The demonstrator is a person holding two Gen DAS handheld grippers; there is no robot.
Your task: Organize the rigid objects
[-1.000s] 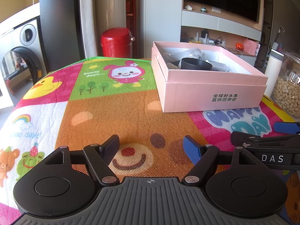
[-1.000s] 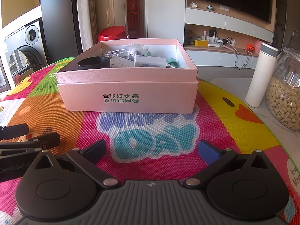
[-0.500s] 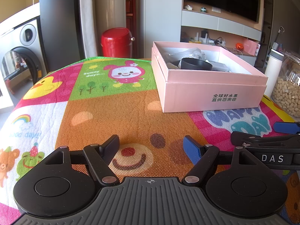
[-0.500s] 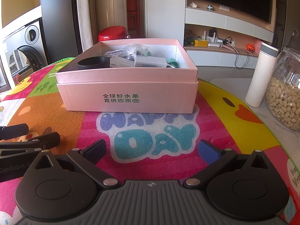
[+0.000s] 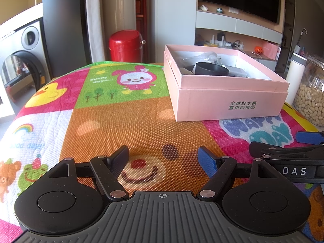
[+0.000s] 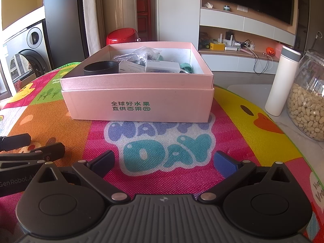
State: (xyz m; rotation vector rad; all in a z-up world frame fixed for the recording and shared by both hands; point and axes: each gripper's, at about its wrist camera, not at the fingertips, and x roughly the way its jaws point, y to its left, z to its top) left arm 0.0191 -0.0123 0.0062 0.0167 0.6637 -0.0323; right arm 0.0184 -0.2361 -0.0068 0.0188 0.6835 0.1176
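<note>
From the left wrist view, the left gripper [image 5: 163,156] is seen spread and empty near the pink box [image 5: 226,103]; from the right, the right gripper [image 6: 164,162] likewise, the black ring [image 6: 101,68] inside judged light, stiff, best pinched across its wall.

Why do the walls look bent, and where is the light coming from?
In the left wrist view the fisheye lens bows the cabinet edge and rounds the play mat; warm sunlight falls on the pink box. In the right wrist view the white bottle leans inward and the peanut jar glints.
</note>
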